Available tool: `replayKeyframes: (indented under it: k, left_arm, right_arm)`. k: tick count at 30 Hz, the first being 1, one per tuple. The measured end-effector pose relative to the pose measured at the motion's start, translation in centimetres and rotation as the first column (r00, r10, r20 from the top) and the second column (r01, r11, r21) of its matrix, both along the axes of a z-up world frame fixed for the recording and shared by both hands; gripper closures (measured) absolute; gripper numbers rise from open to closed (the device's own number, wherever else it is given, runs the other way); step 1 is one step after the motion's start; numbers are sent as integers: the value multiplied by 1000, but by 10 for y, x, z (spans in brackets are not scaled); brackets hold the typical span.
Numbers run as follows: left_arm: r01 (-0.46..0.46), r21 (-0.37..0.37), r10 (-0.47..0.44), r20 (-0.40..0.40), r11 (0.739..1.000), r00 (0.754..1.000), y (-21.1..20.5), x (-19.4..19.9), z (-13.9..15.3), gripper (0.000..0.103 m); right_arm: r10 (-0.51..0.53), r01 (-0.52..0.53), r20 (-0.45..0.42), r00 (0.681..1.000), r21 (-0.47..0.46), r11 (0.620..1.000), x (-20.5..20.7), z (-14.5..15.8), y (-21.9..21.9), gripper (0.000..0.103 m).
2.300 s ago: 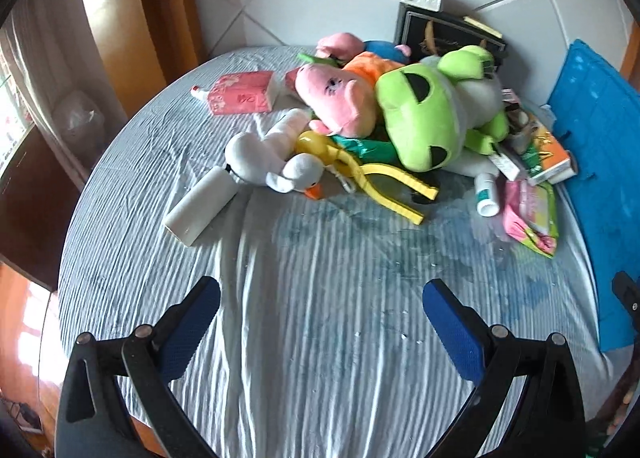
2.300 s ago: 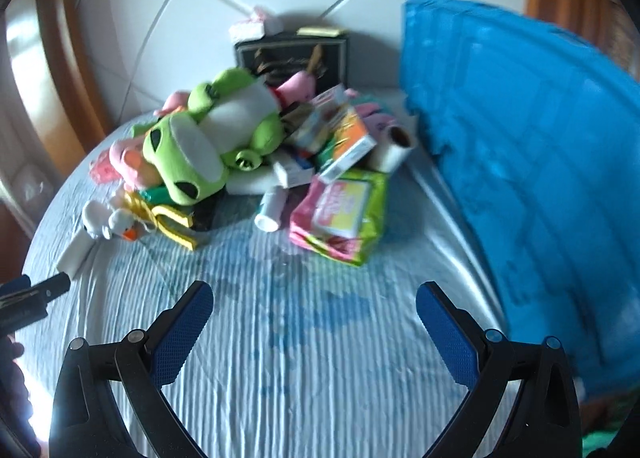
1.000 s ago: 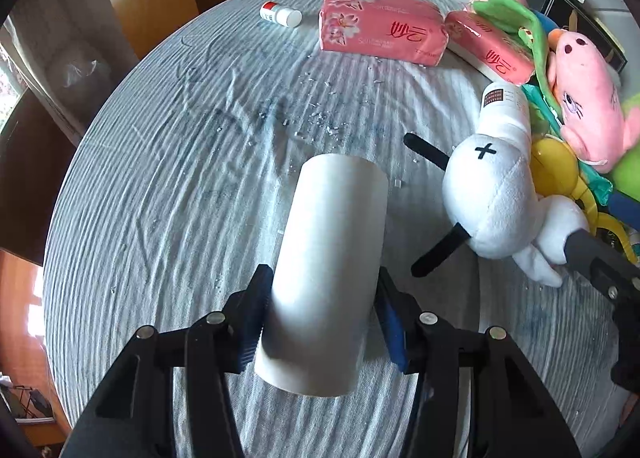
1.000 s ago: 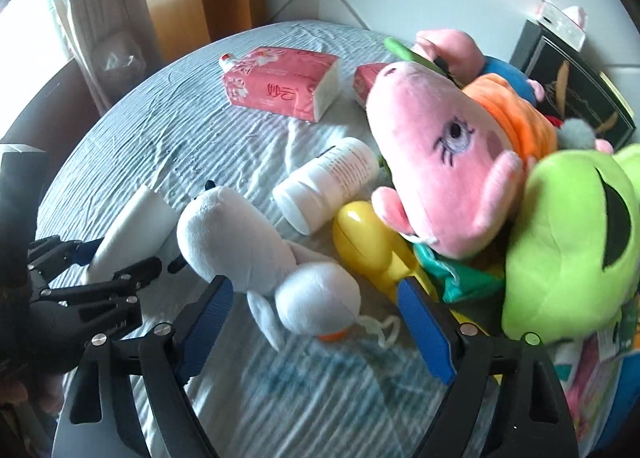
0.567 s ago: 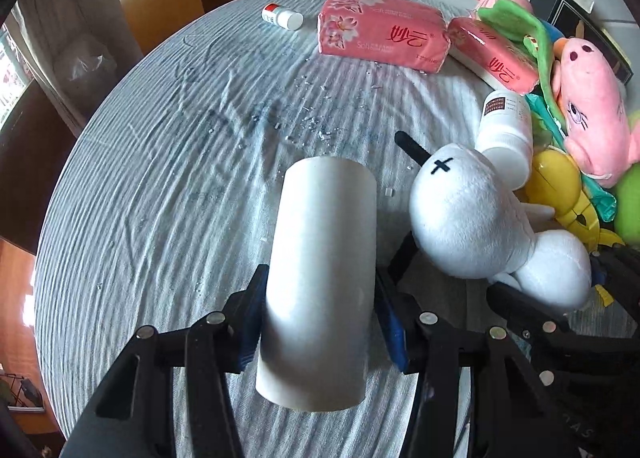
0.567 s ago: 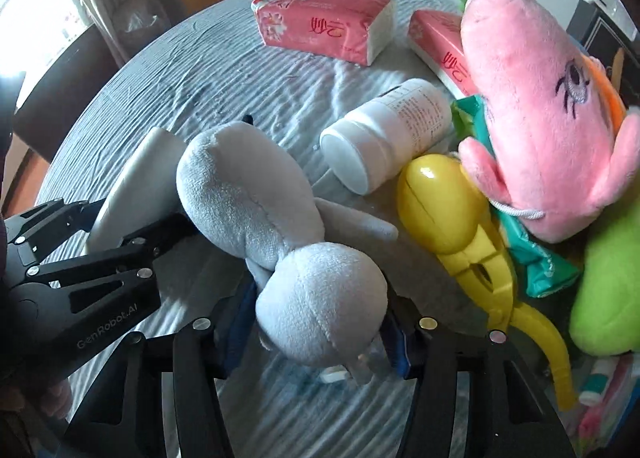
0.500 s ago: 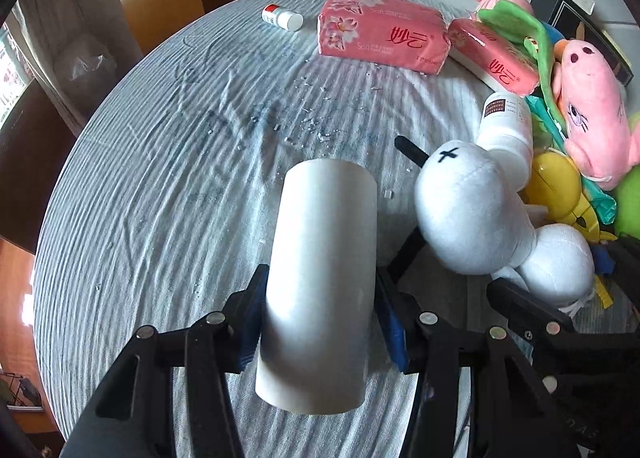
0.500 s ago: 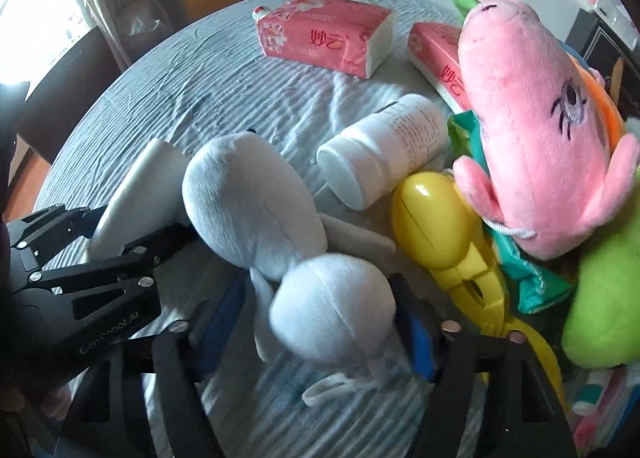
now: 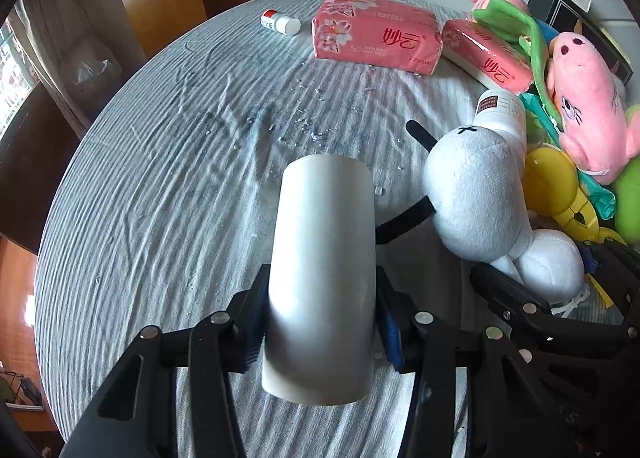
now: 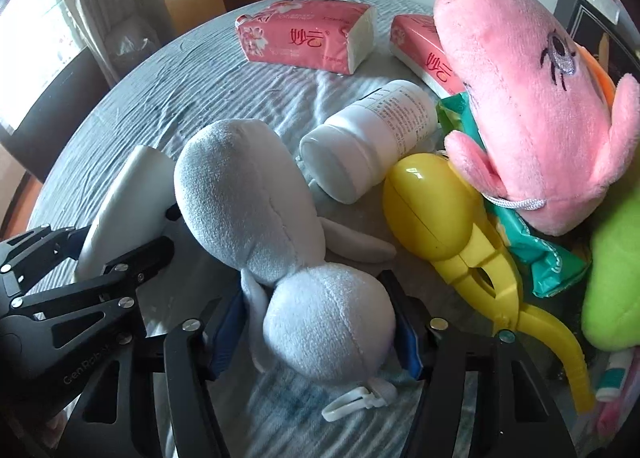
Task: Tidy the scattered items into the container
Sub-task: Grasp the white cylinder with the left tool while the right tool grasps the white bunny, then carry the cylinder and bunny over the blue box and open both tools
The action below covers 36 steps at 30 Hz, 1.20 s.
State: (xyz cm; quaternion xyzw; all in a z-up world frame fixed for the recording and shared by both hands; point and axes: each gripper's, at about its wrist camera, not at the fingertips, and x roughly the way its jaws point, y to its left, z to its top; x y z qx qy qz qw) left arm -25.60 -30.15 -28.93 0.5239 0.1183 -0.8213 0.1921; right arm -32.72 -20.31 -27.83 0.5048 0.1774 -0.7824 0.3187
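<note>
Lying near the middle of the striped grey tablecloth point(image 9: 160, 186), the smooth white plastic cylinder point(image 9: 324, 278) is clamped by the left gripper point(image 9: 320, 328). Just to its right, the right gripper point(image 10: 316, 332) squeezes the white plush duck point(image 10: 280, 246). Farther right sit a white pill bottle point(image 10: 372, 138) and a pink plush pig point(image 10: 520, 90).

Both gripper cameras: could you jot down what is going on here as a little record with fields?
left gripper: shut on the white roll, held by its near end
right gripper: shut on the white plush toy, fingers squeezing its smaller round end
surface: table under a wrinkled grey cloth
loose nearby: white bottle, yellow plastic tongs, pink plush pig, two pink tissue packs
far edge: small red-and-white bottle
container: not in view
</note>
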Motion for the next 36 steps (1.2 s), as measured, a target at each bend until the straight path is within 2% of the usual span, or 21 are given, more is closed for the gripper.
replayKeyframes:
  k: [2,9,15,23,27,32,36]
  left_arm:
    - [2,7,-2,-1,1000,1000,6,6,2,57]
    - [14,0,-14,-35,1000,999,41,33,29,58]
    - [39,-57,-46,-130,998,990,91,46,84,58]
    - [78,-100,-105,-301,992,948,174,63,169,58]
    - [149,-141,-191,-367,979,911,211,65,206,58]
    - [263,-138,-296,-479,955,826,254,64,247,58]
    - [361,-151,-383,-540,920,750,297,65,277,58]
  right_arm:
    - [-6,6,23,1000,-27,1000,8,4,8,54]
    - [-55,55,0,998,-75,996,35,33,58,54]
    - [-100,87,-77,992,-157,984,53,87,113,54]
    - [-185,132,-201,962,-252,959,78,166,206,54]
    - [-274,191,-256,927,-306,933,92,202,245,54]
    - [-409,300,-315,856,-341,891,113,252,301,54]
    - [-497,370,-405,767,-354,859,134,298,347,54]
